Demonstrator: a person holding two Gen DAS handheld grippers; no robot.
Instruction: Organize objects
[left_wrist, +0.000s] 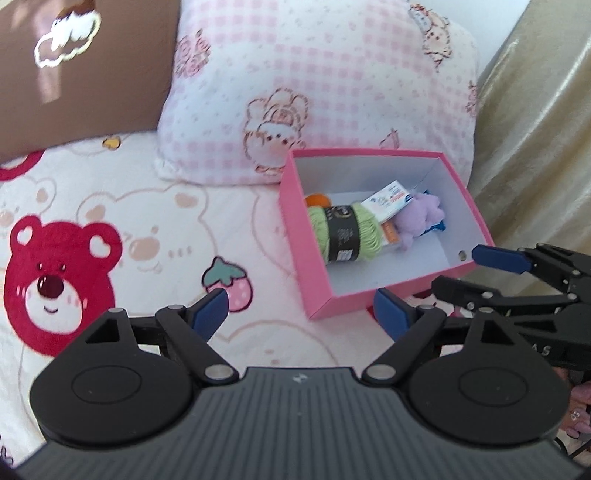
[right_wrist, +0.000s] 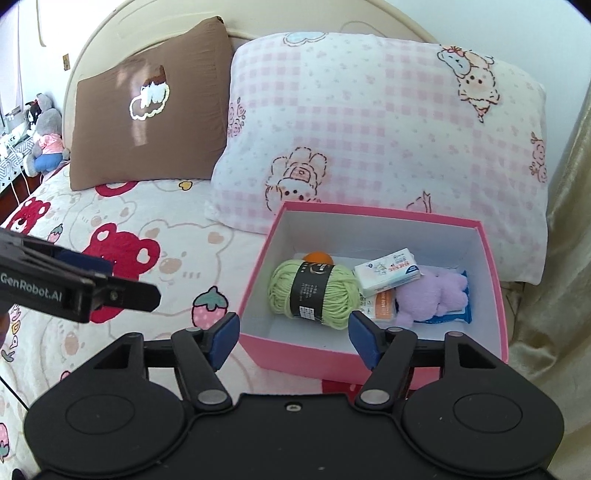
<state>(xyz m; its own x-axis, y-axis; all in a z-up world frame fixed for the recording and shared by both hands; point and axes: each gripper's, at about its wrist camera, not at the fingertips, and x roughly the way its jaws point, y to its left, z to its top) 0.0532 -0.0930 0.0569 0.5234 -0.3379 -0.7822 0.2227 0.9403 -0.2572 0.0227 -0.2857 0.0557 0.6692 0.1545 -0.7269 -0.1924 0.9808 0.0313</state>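
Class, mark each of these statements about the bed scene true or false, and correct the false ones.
1. The pink box has a lid on it. False: it is open at the top.
2. The green yarn lies inside the box. True.
3. The left tool grips the yarn. False: its jaws stand open and empty.
4. A purple plush toy lies in the box. True.
5. The right tool holds the tissue pack. False: it is open and empty; the pack lies in the box.
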